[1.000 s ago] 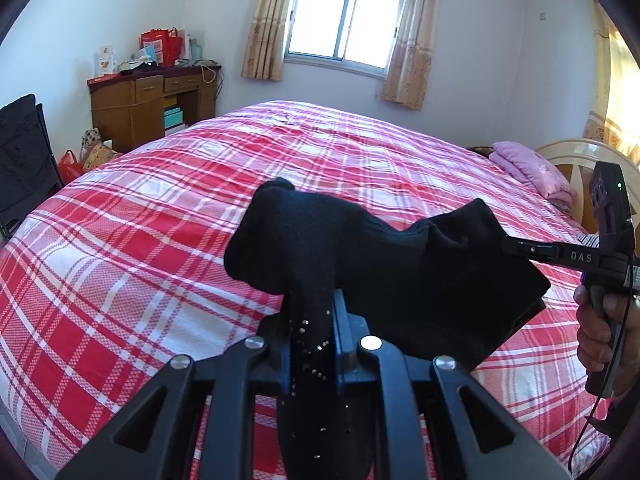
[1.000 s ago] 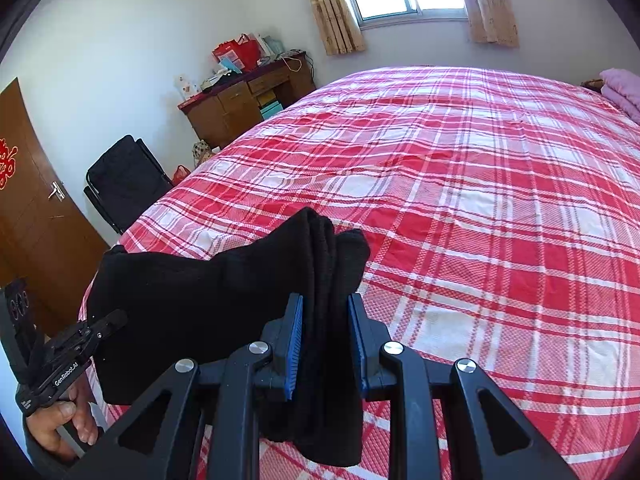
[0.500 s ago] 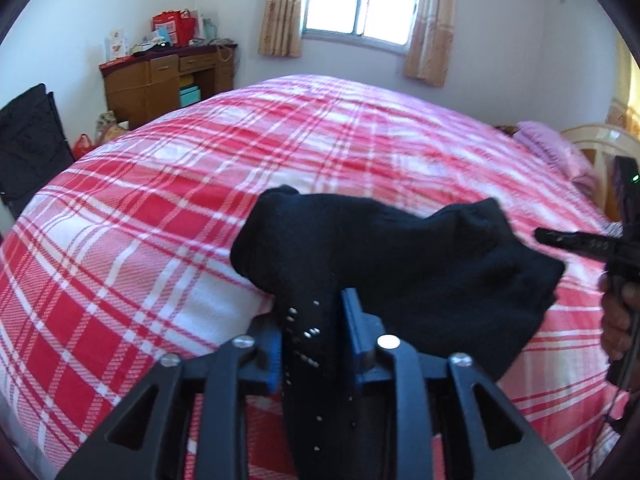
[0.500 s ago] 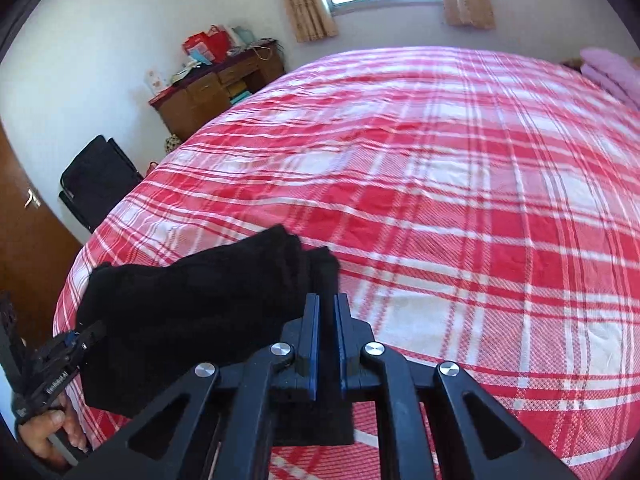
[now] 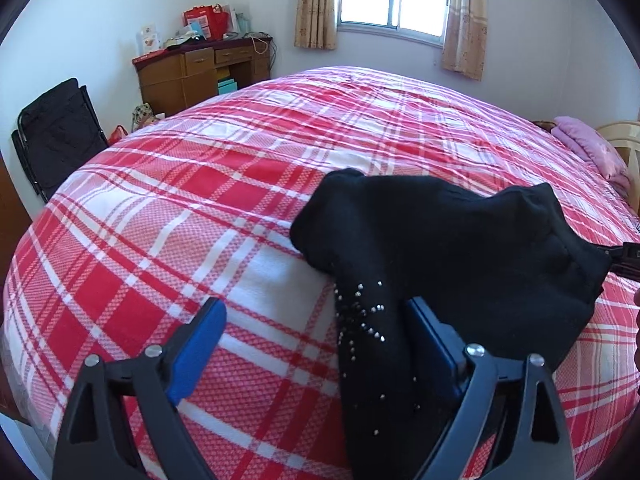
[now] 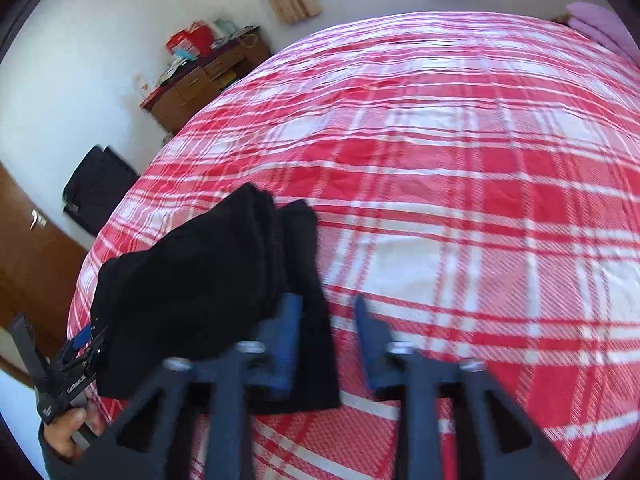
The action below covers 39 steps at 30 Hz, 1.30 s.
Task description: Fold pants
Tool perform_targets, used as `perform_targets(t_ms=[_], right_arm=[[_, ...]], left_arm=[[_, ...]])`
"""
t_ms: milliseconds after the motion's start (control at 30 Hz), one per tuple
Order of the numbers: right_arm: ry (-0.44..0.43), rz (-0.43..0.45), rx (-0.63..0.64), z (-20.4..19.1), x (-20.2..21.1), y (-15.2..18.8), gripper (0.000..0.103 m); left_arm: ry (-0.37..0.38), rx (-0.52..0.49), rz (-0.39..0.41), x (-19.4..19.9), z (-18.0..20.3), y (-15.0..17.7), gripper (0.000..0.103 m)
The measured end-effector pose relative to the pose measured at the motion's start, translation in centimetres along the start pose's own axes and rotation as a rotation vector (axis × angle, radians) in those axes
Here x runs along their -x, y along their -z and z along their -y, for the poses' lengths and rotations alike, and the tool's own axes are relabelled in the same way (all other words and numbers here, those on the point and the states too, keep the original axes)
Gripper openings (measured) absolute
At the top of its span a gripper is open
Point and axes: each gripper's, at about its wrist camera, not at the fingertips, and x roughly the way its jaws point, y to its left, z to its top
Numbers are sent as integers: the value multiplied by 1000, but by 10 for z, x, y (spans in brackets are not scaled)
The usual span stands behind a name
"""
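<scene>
Black pants [image 5: 448,248] lie in a folded bundle on the red plaid bed [image 5: 200,208], near its front edge. Left tongs [image 5: 316,344] have just been opening and now stand wide apart; the studded pant end lies between the pads, against the right-hand pad, but nothing pinches it. Right tongs [image 6: 328,336] have also just been opening, roughly halfway; the bundle's corner lies against the left-hand pad, with bare bed showing between cloth and the other pad, so released too. In the right wrist view the left tongs [image 6: 86,338] show at the bundle's far end, with the person's hand [image 6: 66,424] on the handle. Step in hand, as I read it: letting go after laying the fold down. Doing it well means backing both tongs out along the cloth line, not lifting up, since the knit could snag on a pad and drag the top layer open. The left side needs more care because the studded end drapes over the right-hand pad. Keep the jaws wide until clear. The bundle looks a bit lumpy at the top edge, with layers stepped, not flush, so a light press or tug at the corners may be needed to square it. Fold seems nearly done, maybe one tidy-up left. Dresser [image 5: 200,72] and chair [image 5: 56,136] are well apart, no issue.
</scene>
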Motion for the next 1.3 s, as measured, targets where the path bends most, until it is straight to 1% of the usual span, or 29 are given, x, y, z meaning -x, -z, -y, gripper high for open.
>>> perform_targets(t_ms=[33, 67, 167, 267, 367, 400, 533, 600, 700, 767, 833, 933, 1033, 1300], right_arm=[[-5, 8, -8, 4, 6, 2, 54], [-13, 12, -10, 7, 11, 3, 55], [1, 41, 5, 14, 35, 12, 56], [31, 84, 31, 17, 67, 25, 60], [30, 125, 42, 20, 97, 38, 65], [36, 150, 49, 19, 109, 43, 66], [27, 235, 69, 12, 146, 53, 72], [40, 268, 114, 1, 162, 53, 73], [80, 366, 175, -16, 188, 57, 75], [86, 412, 203, -25, 203, 63, 79], [92, 441, 235, -34, 213, 69, 80], [87, 454, 269, -45, 219, 73, 82], [78, 456, 286, -50, 221, 77, 82], [96, 489, 298, -53, 231, 82, 83]], left_arm=[[-6, 0, 6, 5, 0, 0, 93], [-12, -2, 11, 7, 0, -1, 93], [-43, -7, 37, 20, 0, -6, 93], [-39, -7, 74, 37, 1, -12, 93], [-32, -20, 108, 57, 7, -16, 93], [-27, -23, 117, 61, 9, -17, 93], [-3, -42, 167, 91, 22, -21, 101], [-1, -58, 185, 101, 30, -23, 101], [6, -85, 223, 120, 39, -26, 103], [17, -92, 252, 132, 43, -28, 103], [39, -93, 272, 141, 47, -29, 103], [64, -103, 285, 147, 52, -29, 103], [66, -117, 294, 151, 56, -28, 103], [76, -113, 312, 157, 60, -28, 103]])
